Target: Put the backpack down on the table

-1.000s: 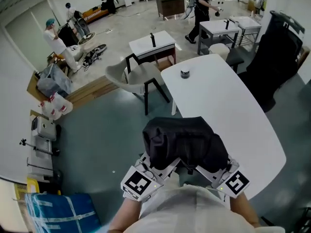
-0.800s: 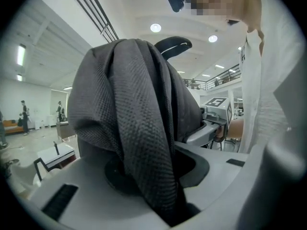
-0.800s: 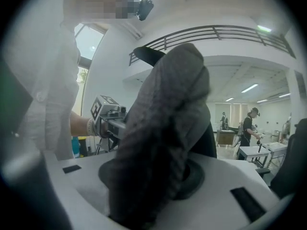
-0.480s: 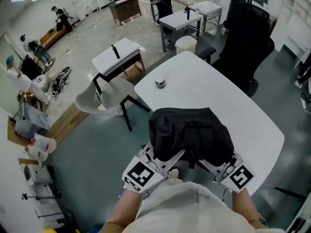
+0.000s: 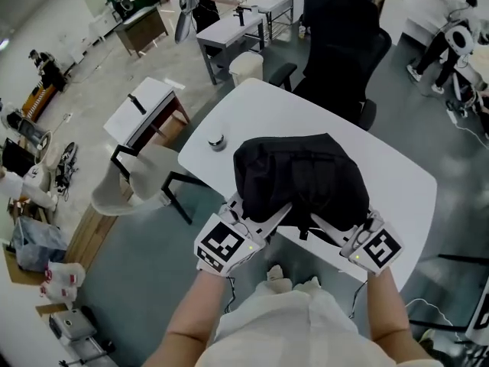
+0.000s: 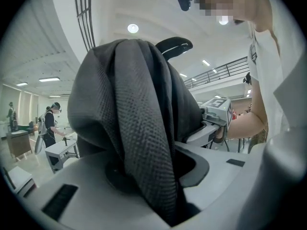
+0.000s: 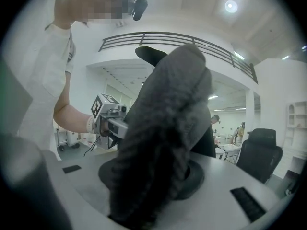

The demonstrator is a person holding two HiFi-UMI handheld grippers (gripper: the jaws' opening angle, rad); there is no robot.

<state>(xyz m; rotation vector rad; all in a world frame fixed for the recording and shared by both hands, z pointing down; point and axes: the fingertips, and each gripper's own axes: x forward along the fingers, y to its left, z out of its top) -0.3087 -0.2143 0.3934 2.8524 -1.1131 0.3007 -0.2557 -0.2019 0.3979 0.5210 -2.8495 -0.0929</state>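
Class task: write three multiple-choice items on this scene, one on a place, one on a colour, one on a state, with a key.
1. Where is the small round container? A on the white table, left of the backpack in the head view; B on the floor; C on a chair.
2. What colour is the backpack? A red; B black; C white.
3. How is the left gripper? A open and empty; B shut on a cup; C shut on the backpack's fabric.
Key: 1 A, it sits on the tabletop; 2 B, its fabric is black; 3 C, fabric is pinched between its jaws.
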